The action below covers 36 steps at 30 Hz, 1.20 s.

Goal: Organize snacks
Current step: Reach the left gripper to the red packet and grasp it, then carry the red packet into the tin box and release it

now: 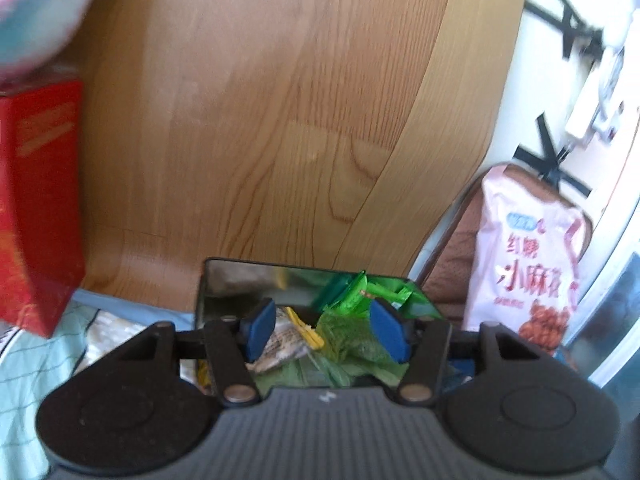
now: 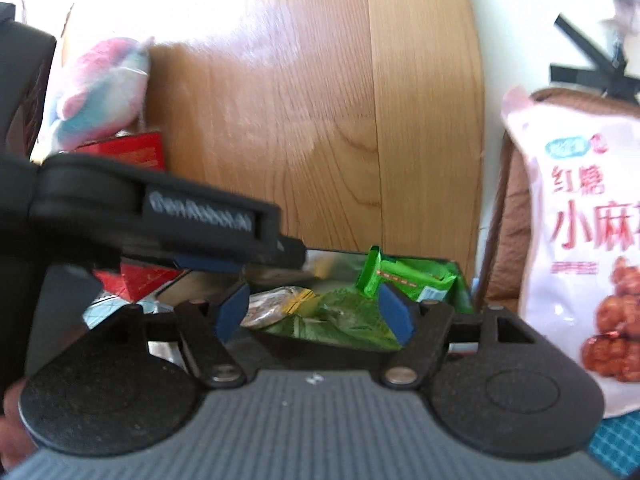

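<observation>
A shiny metal tin (image 1: pixel 240 276) holds several snack packets: green ones (image 1: pixel 352 292) at the back right and a grey and yellow one (image 1: pixel 288 340) in front. My left gripper (image 1: pixel 324 328) hangs over the tin, open, its blue pads apart and pressing on nothing. In the right wrist view my right gripper (image 2: pixel 314 312) is also open over the same tin (image 2: pixel 460 280), with the green packet (image 2: pixel 408 276) and the grey and yellow packet (image 2: pixel 276 304) beyond its pads. The left gripper's black housing (image 2: pixel 160 208) crosses that view on the left.
A large pink snack bag (image 1: pixel 528 260) leans upright against a brown cushion (image 2: pixel 516 216) right of the tin. A red box (image 1: pixel 36 200) with a pastel plush toy (image 2: pixel 100 92) on it stands to the left. A wooden panel (image 1: pixel 280 120) rises behind.
</observation>
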Each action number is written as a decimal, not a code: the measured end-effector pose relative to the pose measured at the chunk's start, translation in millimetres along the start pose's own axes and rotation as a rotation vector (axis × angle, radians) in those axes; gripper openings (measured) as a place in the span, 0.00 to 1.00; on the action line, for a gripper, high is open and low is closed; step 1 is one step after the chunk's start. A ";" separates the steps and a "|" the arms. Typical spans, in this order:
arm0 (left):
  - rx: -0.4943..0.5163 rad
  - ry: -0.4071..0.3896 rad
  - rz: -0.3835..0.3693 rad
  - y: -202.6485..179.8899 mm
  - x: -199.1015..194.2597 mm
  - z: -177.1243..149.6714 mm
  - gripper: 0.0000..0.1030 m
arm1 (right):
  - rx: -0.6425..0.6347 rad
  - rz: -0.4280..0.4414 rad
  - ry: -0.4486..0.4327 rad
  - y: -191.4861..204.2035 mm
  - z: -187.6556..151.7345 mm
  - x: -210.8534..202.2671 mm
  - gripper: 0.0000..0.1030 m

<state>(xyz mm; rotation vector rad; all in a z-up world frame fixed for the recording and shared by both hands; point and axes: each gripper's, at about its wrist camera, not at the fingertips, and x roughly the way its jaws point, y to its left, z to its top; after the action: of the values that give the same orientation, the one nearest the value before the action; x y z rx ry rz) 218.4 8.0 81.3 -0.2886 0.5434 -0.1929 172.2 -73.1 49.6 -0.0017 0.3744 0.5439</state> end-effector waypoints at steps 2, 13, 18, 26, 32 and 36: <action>-0.018 -0.008 -0.006 5.0 -19.0 -6.2 0.52 | 0.026 0.013 -0.002 -3.7 -5.4 -18.8 0.74; -0.158 0.236 -0.076 54.2 -53.9 -73.8 0.56 | 0.322 0.203 0.234 -23.7 -61.6 -63.4 0.71; -0.202 0.251 -0.079 62.4 -56.2 -96.7 0.62 | 0.194 0.236 0.310 8.5 -72.6 -69.1 0.67; -0.122 0.301 -0.182 19.9 -64.1 -119.8 0.24 | -0.052 0.163 0.288 48.3 -82.2 -73.9 0.60; -0.199 0.287 -0.214 28.0 -75.6 -122.9 0.17 | 0.007 0.153 0.263 31.9 -82.3 -78.7 0.48; -0.219 0.297 -0.218 32.9 -80.8 -128.9 0.14 | 0.035 0.163 0.268 33.2 -84.4 -88.9 0.47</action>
<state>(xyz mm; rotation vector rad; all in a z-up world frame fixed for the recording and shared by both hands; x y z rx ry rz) 85.2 31.5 4.2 -0.5377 0.8295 -0.3921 55.9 -98.0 5.0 -0.0100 0.6495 0.7005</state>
